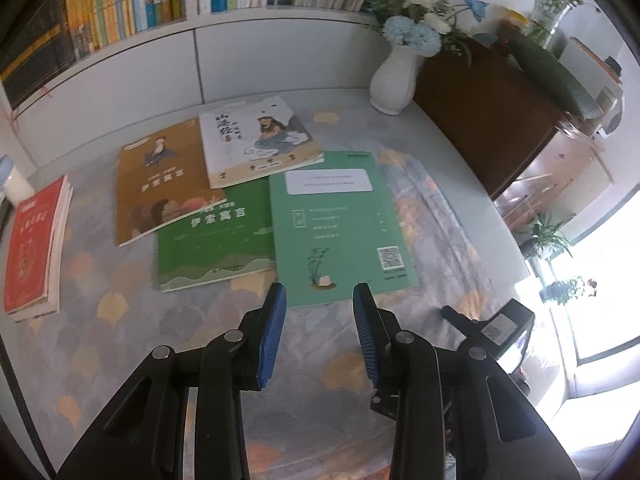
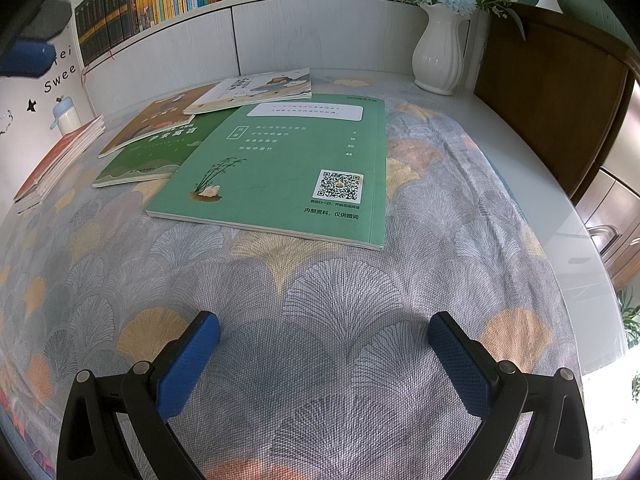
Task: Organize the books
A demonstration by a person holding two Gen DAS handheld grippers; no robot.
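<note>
The surface (image 2: 360, 300), draped in a fan-patterned cloth, stretches ahead of both tools. Just beyond my left hand-held gripper (image 1: 320, 300) lies the pale green book (image 1: 340, 224), back cover up, overlapping a dark green book (image 1: 216, 236); further off I see a brown book (image 1: 160, 184) and a white book (image 1: 256, 140). My left jaws stand apart, empty. My right hand-held gripper (image 2: 324, 328) hangs released, wide, grasping nothing.

Green books (image 2: 288, 168), fan-patterned cloth (image 2: 340, 300) — grey, orange

Four loose books (image 1: 340, 220), one vase (image 1: 394, 76)
</note>
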